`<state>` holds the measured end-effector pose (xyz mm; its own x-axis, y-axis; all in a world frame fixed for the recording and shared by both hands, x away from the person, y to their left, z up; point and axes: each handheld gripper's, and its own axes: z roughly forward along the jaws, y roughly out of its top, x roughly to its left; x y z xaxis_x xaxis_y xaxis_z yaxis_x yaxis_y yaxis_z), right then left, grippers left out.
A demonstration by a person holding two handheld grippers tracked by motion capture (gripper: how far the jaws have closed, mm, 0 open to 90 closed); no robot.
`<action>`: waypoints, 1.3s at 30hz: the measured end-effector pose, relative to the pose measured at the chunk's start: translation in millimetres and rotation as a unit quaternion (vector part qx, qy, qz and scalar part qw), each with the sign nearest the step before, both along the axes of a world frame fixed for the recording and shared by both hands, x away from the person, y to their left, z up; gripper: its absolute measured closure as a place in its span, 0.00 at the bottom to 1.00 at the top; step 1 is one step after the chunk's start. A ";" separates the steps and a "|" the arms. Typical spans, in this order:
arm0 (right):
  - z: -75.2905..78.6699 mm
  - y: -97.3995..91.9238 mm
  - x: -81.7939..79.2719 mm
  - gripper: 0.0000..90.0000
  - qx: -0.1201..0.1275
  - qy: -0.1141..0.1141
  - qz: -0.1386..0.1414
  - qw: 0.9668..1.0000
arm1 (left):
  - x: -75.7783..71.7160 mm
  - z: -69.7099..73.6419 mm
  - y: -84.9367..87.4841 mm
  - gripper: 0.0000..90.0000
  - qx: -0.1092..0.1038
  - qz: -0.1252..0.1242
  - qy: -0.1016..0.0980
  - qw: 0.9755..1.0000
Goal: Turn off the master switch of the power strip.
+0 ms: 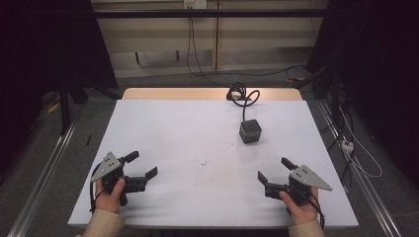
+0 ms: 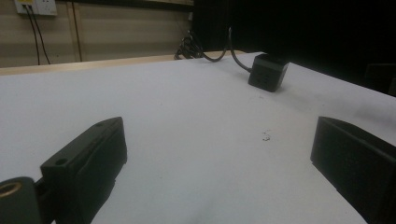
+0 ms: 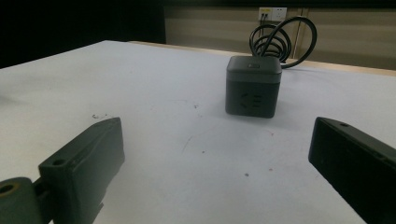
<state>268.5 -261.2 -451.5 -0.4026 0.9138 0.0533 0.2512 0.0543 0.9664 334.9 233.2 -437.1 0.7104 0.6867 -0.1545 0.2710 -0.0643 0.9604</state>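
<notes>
Nothing started yet: the left gripper (image 1: 141, 165) and right gripper (image 1: 274, 169) wait wide open and empty near the table's (image 1: 163, 128) front edge, the dark cube (image 1: 250, 131) untouched, well ahead toward the far right.

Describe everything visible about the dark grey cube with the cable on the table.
The dark grey cube looks like matte plastic with rounded edges, a flat lid-like top bearing a small button or marking, and socket-like slots on the side facing the right gripper view. It stands upright on the white table, in its far right part, touching nothing but the tabletop. A black cable leaves its far side and lies coiled near the table's far edge. Both grippers are well short of it.
</notes>
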 end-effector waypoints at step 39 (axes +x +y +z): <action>11.3 9.9 47.2 0.08 -0.013 0.012 -0.013 1.000 | -1.1 -1.4 1.5 0.04 -0.003 -0.002 -0.003 1.000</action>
<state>315.7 -251.3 -440.1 -0.3769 0.9255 0.0385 0.2761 0.0726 0.9584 333.8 234.6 -438.5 0.7141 0.6826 -0.1551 0.2656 -0.0591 0.9623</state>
